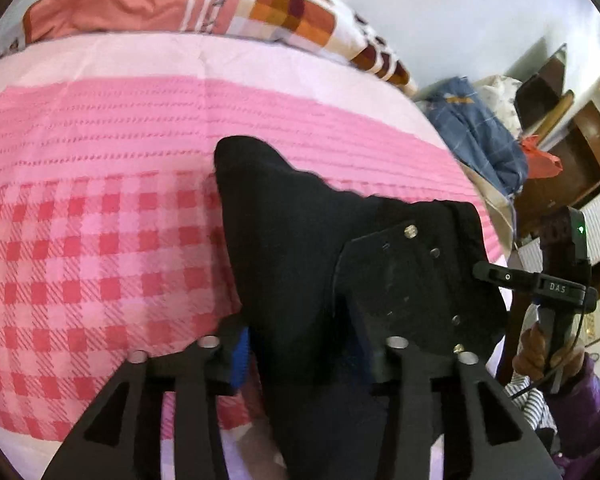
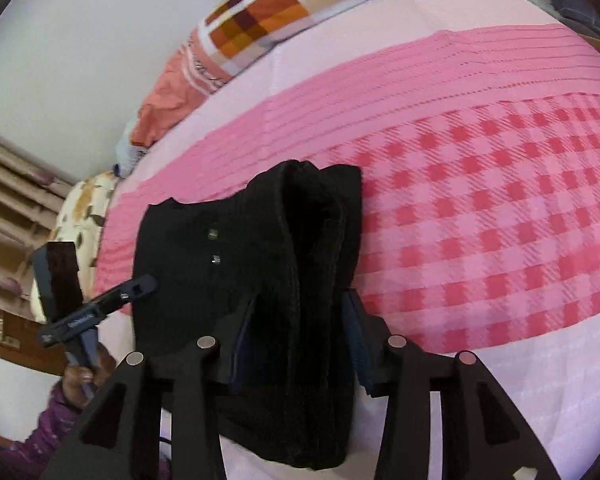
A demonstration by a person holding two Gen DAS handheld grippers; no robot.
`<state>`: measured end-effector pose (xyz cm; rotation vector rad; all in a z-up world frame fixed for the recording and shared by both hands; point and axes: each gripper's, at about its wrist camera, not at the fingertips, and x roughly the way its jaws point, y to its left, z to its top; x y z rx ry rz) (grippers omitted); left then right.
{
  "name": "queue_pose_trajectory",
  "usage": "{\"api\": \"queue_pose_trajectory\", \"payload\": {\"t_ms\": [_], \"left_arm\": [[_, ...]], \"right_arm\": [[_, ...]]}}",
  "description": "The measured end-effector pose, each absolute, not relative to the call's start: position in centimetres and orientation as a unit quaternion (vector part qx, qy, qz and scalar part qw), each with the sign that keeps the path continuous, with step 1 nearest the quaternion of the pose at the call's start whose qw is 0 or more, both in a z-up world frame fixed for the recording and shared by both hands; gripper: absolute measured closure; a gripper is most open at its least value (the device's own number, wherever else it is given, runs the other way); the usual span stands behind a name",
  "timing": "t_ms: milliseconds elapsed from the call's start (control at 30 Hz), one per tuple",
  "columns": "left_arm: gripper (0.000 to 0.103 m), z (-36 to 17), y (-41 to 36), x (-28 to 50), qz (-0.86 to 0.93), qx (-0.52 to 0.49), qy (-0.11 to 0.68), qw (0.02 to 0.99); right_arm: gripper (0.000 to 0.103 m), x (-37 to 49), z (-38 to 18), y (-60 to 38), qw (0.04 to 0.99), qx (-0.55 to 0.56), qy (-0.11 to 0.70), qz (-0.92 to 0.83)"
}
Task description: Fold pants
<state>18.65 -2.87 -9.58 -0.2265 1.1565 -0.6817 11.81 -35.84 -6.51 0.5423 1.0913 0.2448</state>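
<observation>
Black folded pants (image 2: 260, 280), bunched, long axis running away across pink bedspread (image 2: 480, 220)

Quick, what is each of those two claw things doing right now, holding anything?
Left gripper: closed on the black pants, gripping a fold of the fabric.
Right gripper: closed on the same pants, bunched cloth between its jaws.

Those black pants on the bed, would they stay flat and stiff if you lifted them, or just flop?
Probably flop: the black pants already sag in soft folds on the pink checked bedspread. They look thick and ribbed, so likely a bit heavy for their size. The fuzzy fabric seems unlikely to slip; in the left view, cloth bunches up between the fingers of the left tool.
</observation>
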Motion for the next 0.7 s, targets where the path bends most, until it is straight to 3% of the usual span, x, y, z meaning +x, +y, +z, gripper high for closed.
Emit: {"api": "queue_pose_trajectory", "payload": {"t_ms": [100,233,300,333,367,500,700], "left_arm": [[0.044,-10.9,-2.6,18.9,-0.324,-0.126,0.560,0.752],[0.032,-10.7,-3.7,18.6,-0.347,-0.107,0.554,0.749],[0.028,-10.5,-4.8,18.2,-0.356,-0.083,0.548,0.752],[0.028,-10.3,-5.2,18.1,-0.356,-0.070,0.544,0.757],[0.029,-10.2,-5.7,17.8,-0.356,-0.060,0.536,0.763],[0.067,-9.2,-4.8,17.6,-0.338,-0.077,0.516,0.783],[0.070,-7.6,-3.1,17.1,-0.339,-0.092,0.494,0.795]], "right_arm": [[0.045,12.0,-7.7,-36.4,0.799,0.273,0.520,0.130],[0.042,12.7,-9.1,-36.6,0.781,0.316,0.519,0.144],[0.068,13.0,-9.3,-35.9,0.771,0.321,0.525,0.161],[0.069,13.1,-9.3,-35.5,0.767,0.325,0.527,0.168],[0.073,13.1,-9.2,-35.2,0.765,0.331,0.524,0.174],[0.077,12.8,-8.2,-35.1,0.758,0.363,0.508,0.188],[0.077,13.8,-5.3,-32.5,0.751,0.380,0.492,0.224]]}}
